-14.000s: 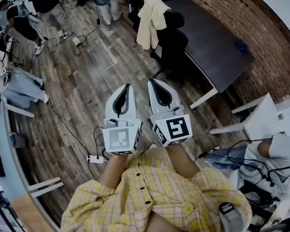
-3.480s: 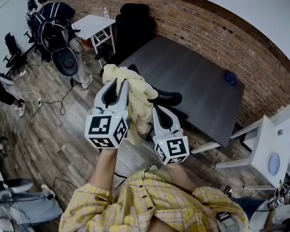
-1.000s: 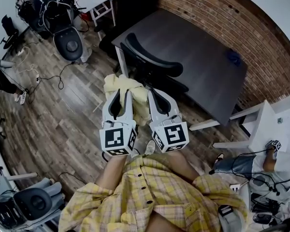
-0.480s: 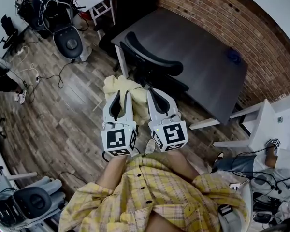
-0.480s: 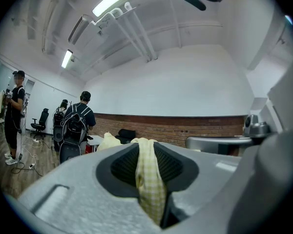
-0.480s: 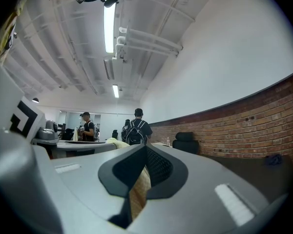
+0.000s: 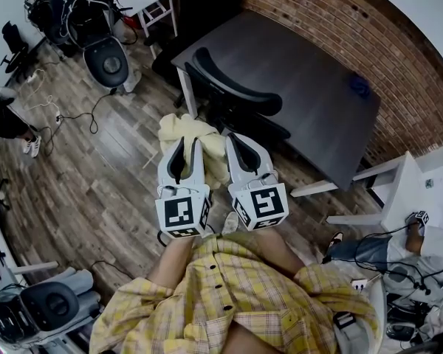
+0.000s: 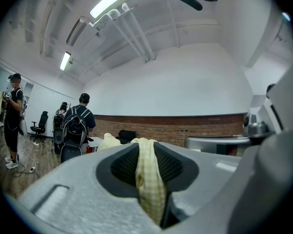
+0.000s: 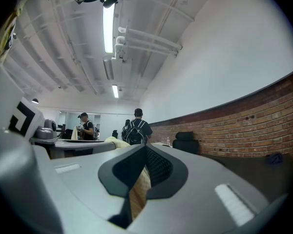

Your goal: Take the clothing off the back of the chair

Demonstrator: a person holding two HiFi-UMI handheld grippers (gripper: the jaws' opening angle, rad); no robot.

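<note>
Yellow clothing (image 7: pixel 183 126) hangs pinched in left hand-held gripper (image 7: pixel 189 141).

The chair (image 7: pixel 236 91) and table (image 7: pixel 317 87) block the way ahead. Bare floor (image 7: pixel 111 190) lies open to the left, crossed by cables (image 7: pixel 72 116).

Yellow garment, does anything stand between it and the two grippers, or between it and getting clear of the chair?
Nothing visible does. The garment is pinched in the jaws of the left gripper, and cloth shows between those of the right gripper too. It hangs in front of the chair, whose back is bare.
</note>
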